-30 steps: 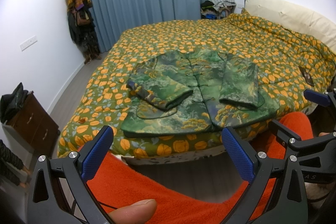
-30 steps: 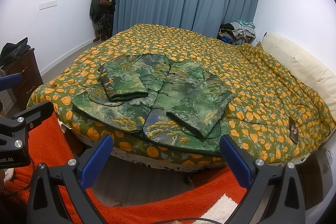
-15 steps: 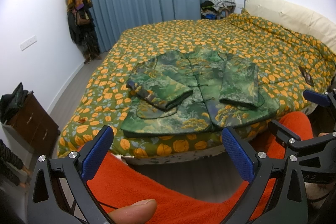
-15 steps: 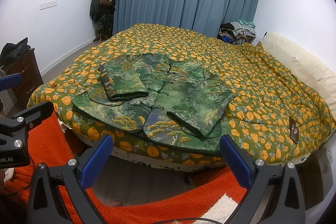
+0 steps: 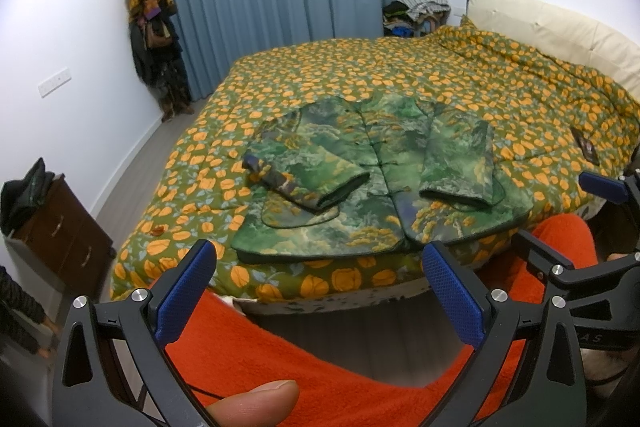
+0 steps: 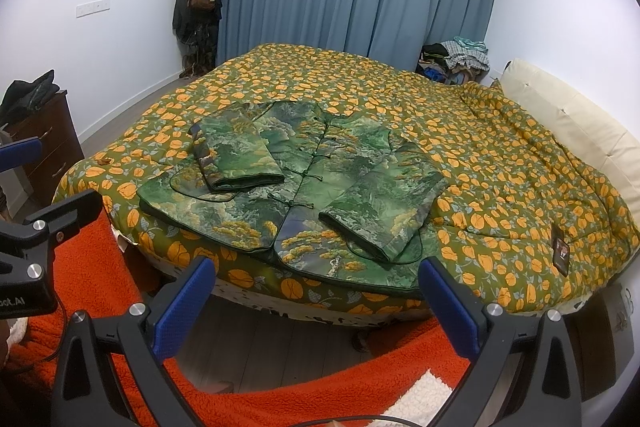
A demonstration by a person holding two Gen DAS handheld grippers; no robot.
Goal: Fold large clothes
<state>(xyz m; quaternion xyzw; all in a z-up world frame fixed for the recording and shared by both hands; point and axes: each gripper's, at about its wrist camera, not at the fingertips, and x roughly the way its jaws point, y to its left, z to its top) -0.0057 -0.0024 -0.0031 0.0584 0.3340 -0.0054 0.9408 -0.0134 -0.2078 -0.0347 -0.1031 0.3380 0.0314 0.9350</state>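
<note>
Both tongs, my left tongs [image 5: 318,301] and my right tongs [image 6: 316,301], hang spread wide and hold nothing, short of the bed [image 5: 500,75] and above the orange rug [image 5: 280,347]. My jacket [image 5: 372,183] lies flat and buttoned at the near edge of the bed, its left sleeve [image 5: 308,173] and right sleeve [image 5: 460,163] already folded in over the front, so I judge the sleeve step done and the body fold not yet begun. Next, I think, I must reach forward, pinch the near hem [image 6: 256,247] at two well-separated places and carry it up toward the collar, keeping the sleeves from sliding off.
</note>
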